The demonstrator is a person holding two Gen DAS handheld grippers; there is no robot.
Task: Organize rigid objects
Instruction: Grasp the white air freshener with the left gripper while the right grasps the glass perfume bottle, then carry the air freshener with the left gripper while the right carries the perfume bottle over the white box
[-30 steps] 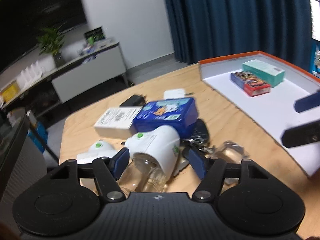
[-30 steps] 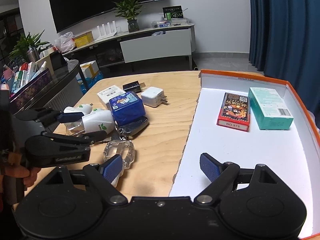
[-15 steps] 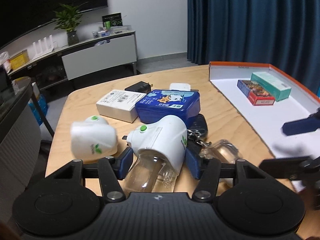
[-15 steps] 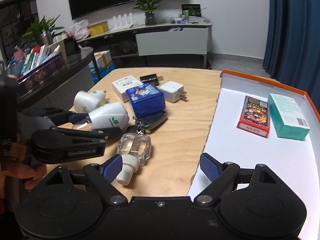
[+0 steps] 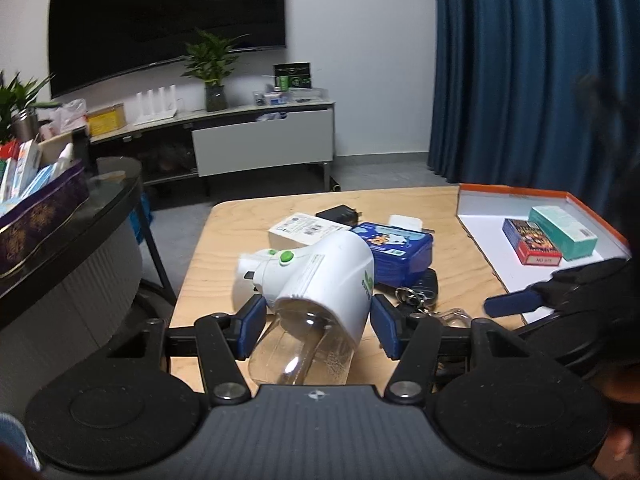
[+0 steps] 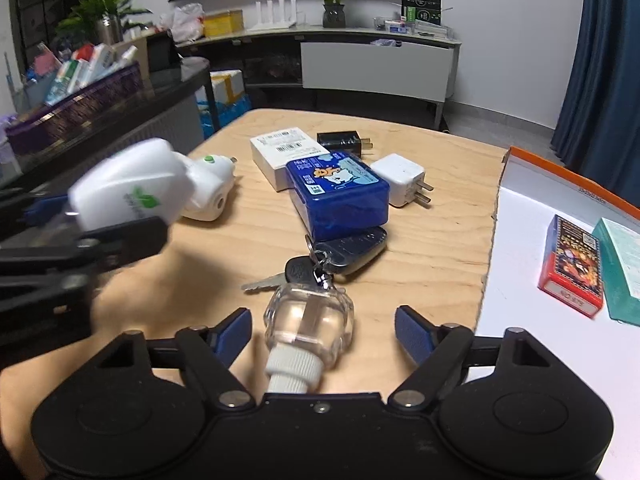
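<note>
My left gripper [image 5: 316,326] is shut on a white plug-in repellent device with a clear bottle [image 5: 320,292] and holds it lifted above the wooden table [image 5: 224,248]. It shows at the left of the right wrist view [image 6: 132,188]. My right gripper [image 6: 324,332] is open around a small clear bottle with a white cap [image 6: 308,324], low over the table. A second white plug-in device [image 6: 210,192] lies on the table. A white tray with an orange rim [image 6: 520,240] at the right holds a red card box [image 6: 572,268] and a teal box [image 6: 624,268].
A blue tin [image 6: 338,192], a white carton [image 6: 284,150], a black charger [image 6: 344,142], a white charger [image 6: 402,178] and keys with a fob [image 6: 320,260] lie mid-table. A dark round side table [image 5: 60,248] stands left.
My left gripper closed on the white device and lifted it off the table. My right gripper moved forward and left until the small clear bottle lies between its open fingers.
</note>
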